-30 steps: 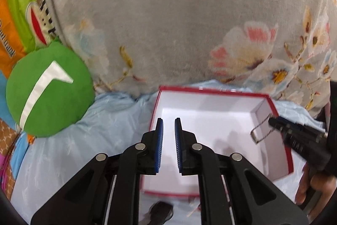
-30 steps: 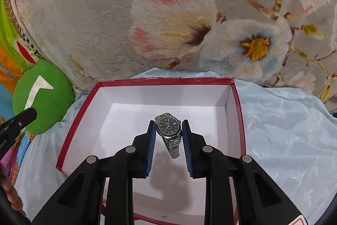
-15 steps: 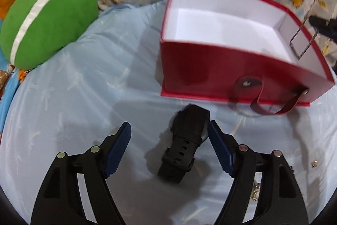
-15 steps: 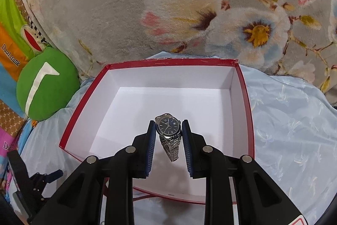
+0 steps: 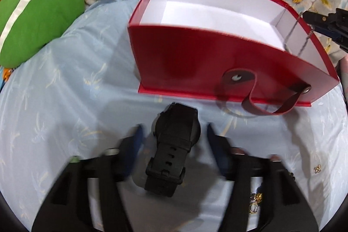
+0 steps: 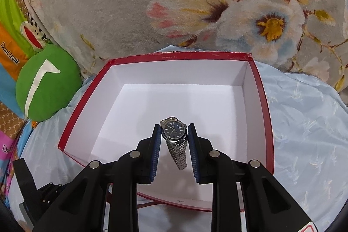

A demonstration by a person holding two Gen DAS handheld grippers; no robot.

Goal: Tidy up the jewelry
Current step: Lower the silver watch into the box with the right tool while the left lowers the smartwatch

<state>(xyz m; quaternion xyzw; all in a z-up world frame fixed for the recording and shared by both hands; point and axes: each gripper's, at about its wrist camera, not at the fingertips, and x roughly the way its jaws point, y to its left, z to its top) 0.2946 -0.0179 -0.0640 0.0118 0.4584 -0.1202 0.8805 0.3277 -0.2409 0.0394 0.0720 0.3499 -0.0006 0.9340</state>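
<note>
the red box [image 6: 258,114] is the place where the jewelry goes, and its white inside has nothing lying in it yet, so the job looks like it is only starting.

left of the box sits a green cushion [image 5: 37,21] on the pale blue cloth [image 5: 65,101], well away from the work. in front of the box, near its red wall, lies a black watch [image 5: 174,142] on the cloth. the left gripper [image 5: 174,149] is down around it, with its blue fingers [image 5: 134,147] spread wide on each side. its jaws have just been opening and then closing a little, and the watch lies between them but is not squeezed yet. the fingers look blurry.

over the inside of the box the right gripper [image 6: 174,142] pinches a silver watch [image 6: 175,134] with a dark blue face by its sides. the strap hangs down. it has not been let go.

to the right of the black watch, small gold bits [image 5: 255,201] and one tiny gold piece [image 5: 317,168] lie on the cloth, waiting their turn.

the box strap [image 5: 261,99] loops out in front of the box wall, close to the black watch. i think the high red wall is what the black watch must be lifted over.
</note>
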